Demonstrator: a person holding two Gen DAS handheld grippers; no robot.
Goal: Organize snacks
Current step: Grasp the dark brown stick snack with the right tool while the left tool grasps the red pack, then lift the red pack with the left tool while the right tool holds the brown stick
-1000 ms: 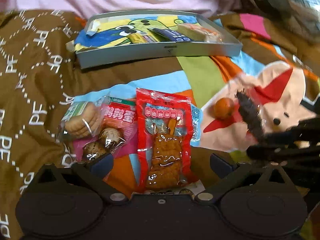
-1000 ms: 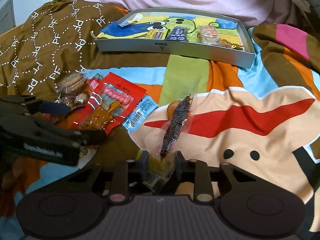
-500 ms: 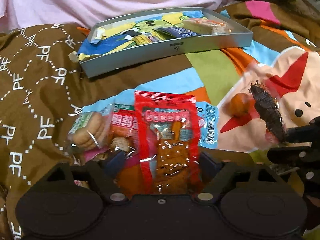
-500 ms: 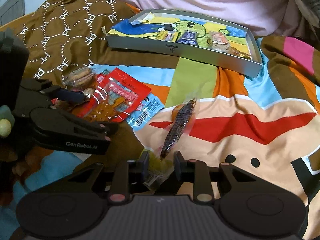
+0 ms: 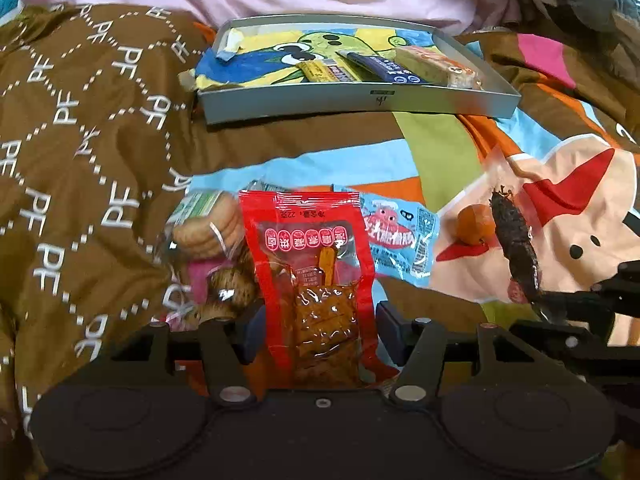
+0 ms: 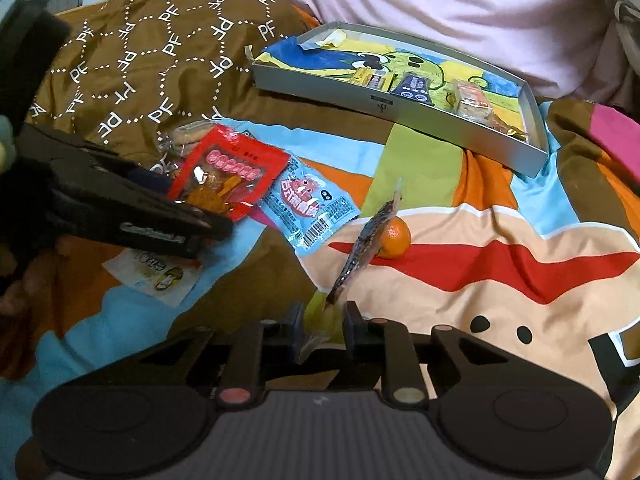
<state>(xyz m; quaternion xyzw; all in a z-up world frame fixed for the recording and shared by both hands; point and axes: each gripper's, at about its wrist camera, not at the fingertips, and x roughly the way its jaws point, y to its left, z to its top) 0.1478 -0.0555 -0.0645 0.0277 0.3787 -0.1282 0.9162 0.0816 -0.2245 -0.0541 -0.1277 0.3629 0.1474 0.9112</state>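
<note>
A red snack packet [image 5: 316, 248] stands tilted up between the fingers of my left gripper [image 5: 318, 316]. Its jaws are closing and the pads press the packet's lower edges. The right wrist view shows the same packet [image 6: 228, 172] lifted at one end by the left gripper [image 6: 192, 208]. My right gripper [image 6: 322, 320] is closing further on the clear wrapper end of a dark stick snack [image 6: 366, 240], which rises above the blanket. In the left wrist view, that dark snack [image 5: 514, 248] sticks up from the right gripper [image 5: 560, 300]. A grey tray [image 5: 360, 100] at the back holds several snacks.
On the blanket lie a blue packet [image 5: 396, 236], a small orange [image 5: 472, 226], a biscuit pack [image 5: 208, 228] and a wrapped egg pack [image 5: 228, 288]. A white packet [image 6: 156, 272] lies under the left gripper. A hand shows at the left edge. Pink bedding lies behind the tray [image 6: 360, 94].
The left jaws have narrowed from wide open onto the red packet, which now stands more upright. The right gripper has rolled a little and the dark snack now leans beside the orange.
</note>
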